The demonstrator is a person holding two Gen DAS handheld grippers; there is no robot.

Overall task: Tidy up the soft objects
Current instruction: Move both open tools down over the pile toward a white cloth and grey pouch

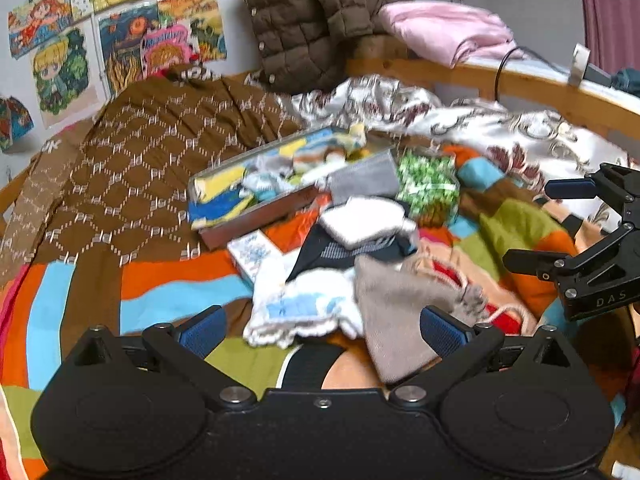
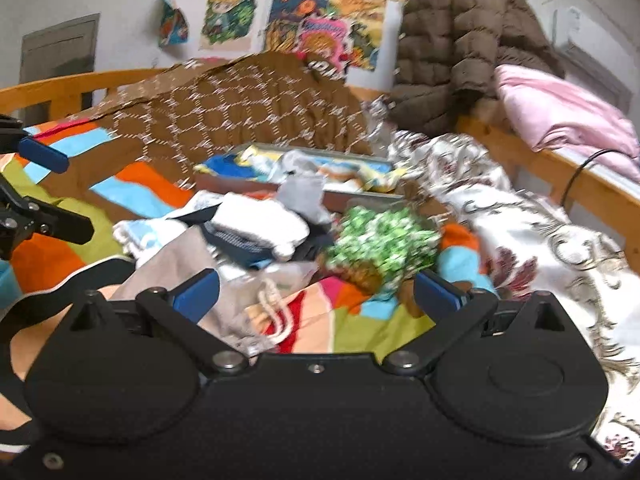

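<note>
Striped bedspread (image 1: 160, 284) under sock heap (image 1: 352, 240), posters (image 2: 320, 20) on wall; pics blurry. Left tongs (image 1: 320, 330) & right tongs (image 2: 316, 292) spread, empty.

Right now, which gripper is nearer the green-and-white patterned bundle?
Right, as far as the blur allows. The green-and-white bundle lies just ahead of the open right gripper; the open left gripper sits behind the sock pile, farther off.

Clothes heap on our bed (image 1: 168, 284)
We see socks (image 1: 360, 220) piled before the box (image 1: 256, 196), jacket (image 1: 308, 20) behind, quilt (image 1: 500, 136) right.
</note>
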